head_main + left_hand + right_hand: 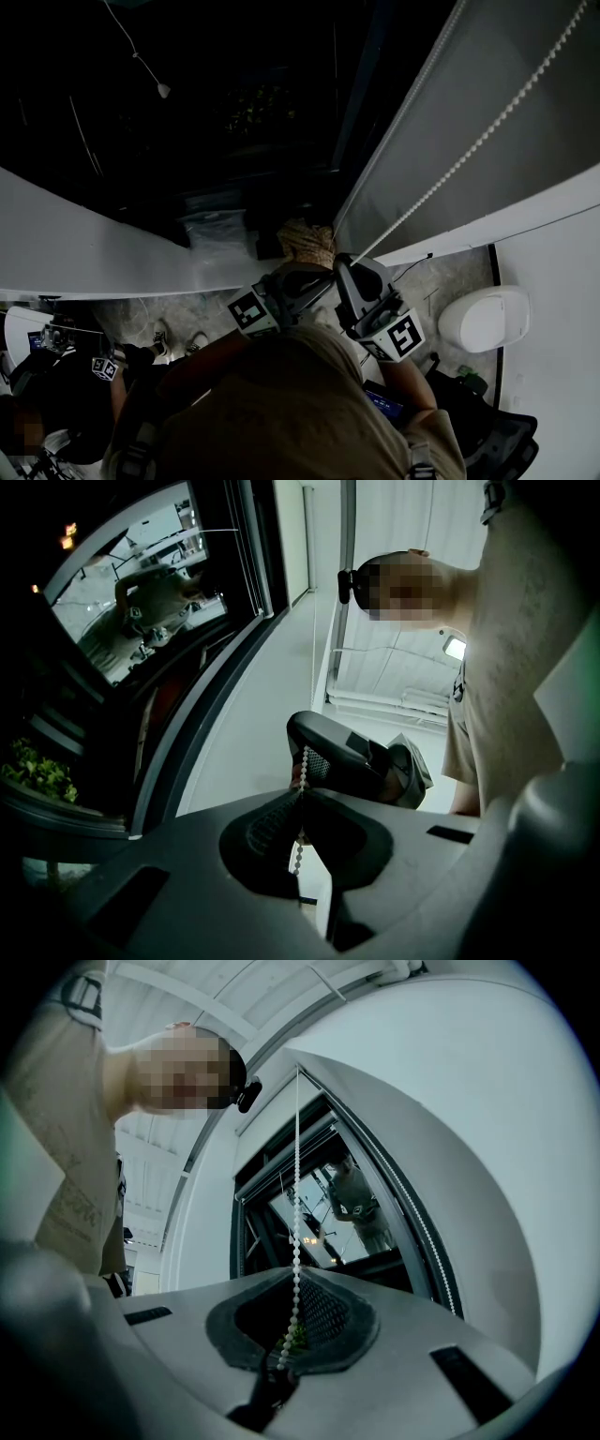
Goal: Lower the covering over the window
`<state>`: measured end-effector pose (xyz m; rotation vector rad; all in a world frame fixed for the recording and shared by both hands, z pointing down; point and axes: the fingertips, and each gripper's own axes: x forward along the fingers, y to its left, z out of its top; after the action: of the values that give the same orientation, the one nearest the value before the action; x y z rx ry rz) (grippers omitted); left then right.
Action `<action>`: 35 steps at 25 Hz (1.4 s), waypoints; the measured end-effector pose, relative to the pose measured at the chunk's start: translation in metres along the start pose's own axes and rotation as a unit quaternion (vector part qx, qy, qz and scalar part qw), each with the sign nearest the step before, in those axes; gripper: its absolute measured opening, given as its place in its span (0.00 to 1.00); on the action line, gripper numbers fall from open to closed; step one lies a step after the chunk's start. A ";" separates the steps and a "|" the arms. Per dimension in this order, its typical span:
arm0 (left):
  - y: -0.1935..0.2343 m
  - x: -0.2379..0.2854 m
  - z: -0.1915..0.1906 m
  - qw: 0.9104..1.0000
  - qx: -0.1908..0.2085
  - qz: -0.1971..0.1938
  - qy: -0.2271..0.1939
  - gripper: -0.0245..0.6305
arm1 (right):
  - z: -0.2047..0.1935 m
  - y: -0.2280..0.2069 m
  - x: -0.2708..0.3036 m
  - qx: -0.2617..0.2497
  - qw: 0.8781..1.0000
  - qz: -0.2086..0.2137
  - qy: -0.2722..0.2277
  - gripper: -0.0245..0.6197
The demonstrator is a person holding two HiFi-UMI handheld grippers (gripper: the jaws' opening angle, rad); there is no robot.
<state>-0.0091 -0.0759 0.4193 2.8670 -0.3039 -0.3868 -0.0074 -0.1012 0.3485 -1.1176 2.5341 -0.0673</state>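
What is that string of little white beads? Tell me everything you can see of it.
The bead chain is a thin string of small round white beads, plastic by the look. It runs taut up beside the window. The left gripper and right gripper are both shut on it, close together; a short length hangs below.

Beige shirt (309, 422); grey left gripper (298, 803), right gripper (292, 1305)

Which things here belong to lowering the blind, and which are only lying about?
Job: blind; bead chain; left gripper and right gripper, both shut on it.
Lying about: white round object; hanging cord.
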 end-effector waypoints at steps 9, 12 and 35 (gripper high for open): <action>-0.001 0.005 -0.001 1.000 -0.006 0.005 0.009 0.07 | 0.001 -0.003 -0.002 0.000 1.000 0.000 0.003 0.06; 0.000 0.006 0.000 1.000 -0.007 0.006 0.009 0.07 | 0.001 -0.005 -0.002 0.000 1.000 0.000 0.003 0.06; 0.010 0.008 -0.006 1.000 -0.003 0.004 0.006 0.07 | -0.003 -0.013 0.003 0.002 1.000 -0.003 0.006 0.06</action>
<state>-0.0020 -0.0860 0.4258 2.8603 -0.3118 -0.3671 -0.0009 -0.1125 0.3532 -1.1262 2.5409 -0.0804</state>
